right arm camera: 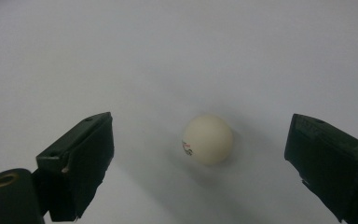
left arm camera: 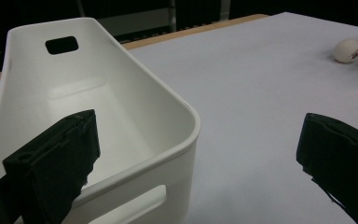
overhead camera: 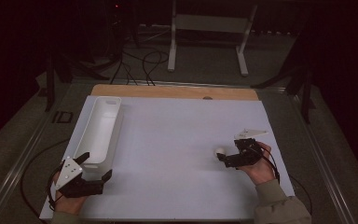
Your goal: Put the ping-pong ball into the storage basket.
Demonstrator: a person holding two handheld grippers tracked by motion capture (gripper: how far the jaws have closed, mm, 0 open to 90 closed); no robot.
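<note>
A white ball (right arm camera: 208, 139) is seen resting on the white table (overhead camera: 177, 140), between the wide-spread fingers (right arm camera: 77, 158) of the right gripper (overhead camera: 222, 157) without being touched by either. In the high view the ball (overhead camera: 220, 151) is placed at about 4 o'clock on the table. The left gripper (overhead camera: 95, 165), at about 8 o'clock, is held with its fingers (left arm camera: 56, 163) wide apart at the near end of a long white bin (overhead camera: 100, 130); one finger is set over the bin's rim (left arm camera: 168, 154), the other outside it.

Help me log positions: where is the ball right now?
In the high view the ball lies on the white table, right of centre, just ahead of the open right gripper, far from the white bin.
</note>
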